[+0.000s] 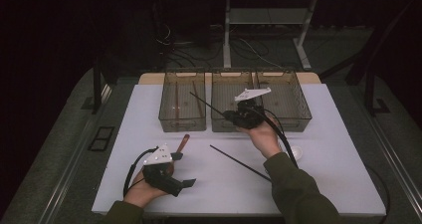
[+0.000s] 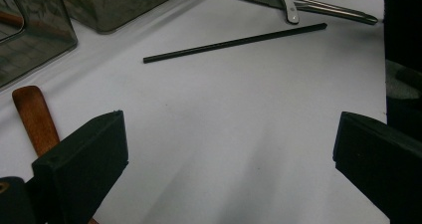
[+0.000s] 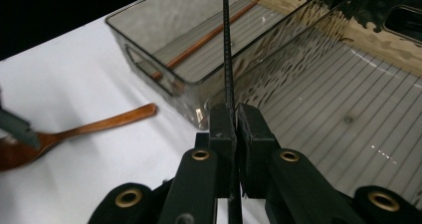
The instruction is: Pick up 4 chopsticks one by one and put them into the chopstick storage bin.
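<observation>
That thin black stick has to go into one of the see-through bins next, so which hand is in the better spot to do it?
The right. The right gripper is clamped on the black chopstick over the bins. The left gripper is open near the table's front edge, beside the wooden spoon.

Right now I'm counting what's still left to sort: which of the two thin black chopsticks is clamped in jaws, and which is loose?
The black chopstick over the clear bins is clamped in the right gripper; the other black chopstick lies loose on the white table.

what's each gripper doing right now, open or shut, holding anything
left gripper: open, holding nothing, beside the wooden spoon.
right gripper: shut on a black chopstick, by the middle bin.
</observation>
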### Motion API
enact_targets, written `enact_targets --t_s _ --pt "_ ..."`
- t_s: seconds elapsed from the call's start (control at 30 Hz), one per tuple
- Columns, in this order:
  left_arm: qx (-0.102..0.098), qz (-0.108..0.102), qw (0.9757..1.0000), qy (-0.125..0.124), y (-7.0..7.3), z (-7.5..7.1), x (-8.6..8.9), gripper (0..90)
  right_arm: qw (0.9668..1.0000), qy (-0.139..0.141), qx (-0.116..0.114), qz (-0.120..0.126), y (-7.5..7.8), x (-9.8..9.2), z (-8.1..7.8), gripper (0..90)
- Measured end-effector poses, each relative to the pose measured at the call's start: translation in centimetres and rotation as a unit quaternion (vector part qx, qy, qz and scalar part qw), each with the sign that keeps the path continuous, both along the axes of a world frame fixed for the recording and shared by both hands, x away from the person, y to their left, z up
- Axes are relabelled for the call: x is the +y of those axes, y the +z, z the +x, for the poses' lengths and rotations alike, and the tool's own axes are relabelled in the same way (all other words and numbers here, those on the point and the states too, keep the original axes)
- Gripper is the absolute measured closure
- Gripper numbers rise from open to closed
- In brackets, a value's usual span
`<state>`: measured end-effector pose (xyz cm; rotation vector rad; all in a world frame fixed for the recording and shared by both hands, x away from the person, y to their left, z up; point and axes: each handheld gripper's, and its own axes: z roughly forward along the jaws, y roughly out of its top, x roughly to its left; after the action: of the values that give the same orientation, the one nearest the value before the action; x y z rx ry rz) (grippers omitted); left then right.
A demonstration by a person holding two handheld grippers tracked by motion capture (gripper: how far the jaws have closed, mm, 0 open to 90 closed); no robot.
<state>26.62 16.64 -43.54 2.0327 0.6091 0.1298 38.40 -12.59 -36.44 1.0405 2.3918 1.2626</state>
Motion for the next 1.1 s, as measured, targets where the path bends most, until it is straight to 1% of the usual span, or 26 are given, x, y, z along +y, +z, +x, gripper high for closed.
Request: enact_targets --t_s 0.17,0.27,0.37,0.47,0.5,0.57,0.6,0.67,0.73,0.83,0.87,0.97,1.1 --pt "-0.002 0.003 1.0000 -0.003 0.1 0.0 -0.1 0.5 0.9999 -0.007 0.008 -0.006 0.3 1.2 1.2 85.9" --pt "-0.001 0.003 1.0000 -0.004 0.0 0.0 -0.1 0.5 0.9998 -0.009 0.003 -0.015 0.5 1.9 1.9 85.9" --pt "-0.003 0.001 1.0000 -0.005 0.0 0.1 -0.1 0.5 0.9998 -0.014 0.006 -0.015 0.8 2.6 2.6 85.9" --pt "-0.004 -0.006 1.0000 -0.002 0.1 0.0 -0.2 0.4 0.9996 -0.019 0.010 -0.021 0.8 3.4 3.4 85.9" --pt "-0.006 -0.001 1.0000 -0.005 0.1 0.0 -0.1 0.5 0.9995 -0.021 0.011 -0.022 0.8 3.7 3.7 85.9" --pt "-0.006 0.002 1.0000 -0.006 0.2 0.0 -0.1 0.5 0.9993 -0.022 0.015 -0.025 0.7 4.4 4.2 85.9" --pt "-0.005 0.002 1.0000 -0.006 0.2 0.0 -0.1 0.5 0.9992 -0.023 0.015 -0.030 0.7 4.8 4.5 85.9" --pt "-0.004 -0.004 1.0000 -0.004 0.1 0.0 -0.1 0.4 0.9989 -0.022 0.016 -0.038 0.7 5.6 5.0 85.9" --pt "-0.003 -0.004 1.0000 -0.003 0.1 0.0 -0.1 0.5 0.9985 -0.027 0.018 -0.044 0.6 6.3 5.5 85.8" --pt "-0.004 -0.002 1.0000 -0.004 0.1 0.0 0.0 0.5 0.9982 -0.032 0.020 -0.047 0.4 7.3 6.5 85.9" --pt "-0.001 -0.004 1.0000 -0.004 0.2 0.0 0.0 0.5 0.9980 -0.034 0.023 -0.048 0.4 7.6 6.9 85.9" --pt "-0.005 -0.001 1.0000 -0.005 0.2 0.0 0.0 0.5 0.9972 -0.043 0.030 -0.054 0.2 8.6 8.0 85.8" --pt "-0.005 -0.003 1.0000 -0.006 0.2 0.0 0.1 0.5 0.9964 -0.048 0.038 -0.058 -0.1 9.9 9.1 85.8"
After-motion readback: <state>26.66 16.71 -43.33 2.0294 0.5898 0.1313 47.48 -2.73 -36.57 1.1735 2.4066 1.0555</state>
